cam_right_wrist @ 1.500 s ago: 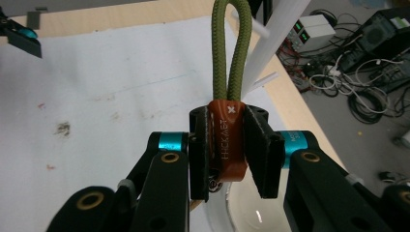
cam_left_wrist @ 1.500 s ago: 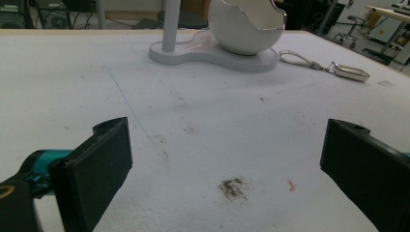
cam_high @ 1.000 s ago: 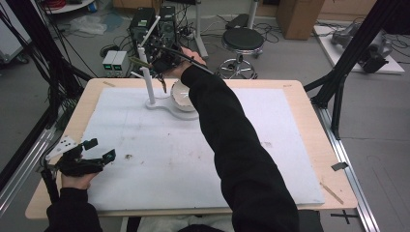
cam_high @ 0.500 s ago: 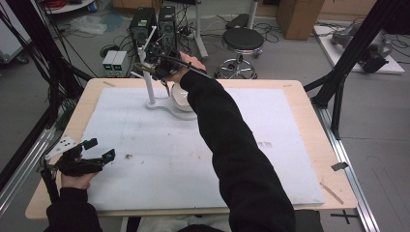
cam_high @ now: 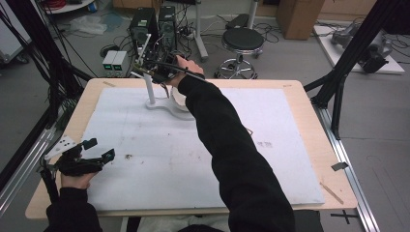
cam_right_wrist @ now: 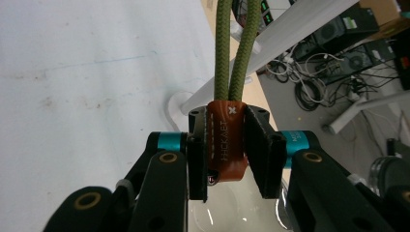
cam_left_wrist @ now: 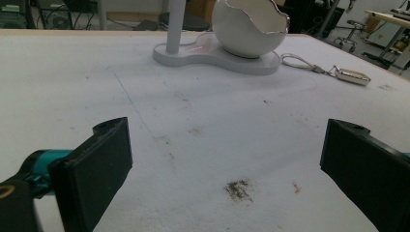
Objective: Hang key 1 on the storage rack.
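My right gripper is shut on a brown leather tag. A doubled green cord runs up and away from the tag. In the high view the right gripper hovers at the far side of the table, beside the top of the white stand's post. The stand's base carries a white egg-shaped bowl, which lies just under the held tag. My left gripper rests near the table's front left corner. Its jaws stand wide open over the bare white mat.
A small metal fob on a grey loop lies on the mat to the right of the stand. Dark smudges mark the mat. Beyond the table's far edge are computers and a stool. Black frame struts flank the table.
The right gripper has sunk a little beside the stand's post, still holding the tag. The left gripper has stayed where it was.
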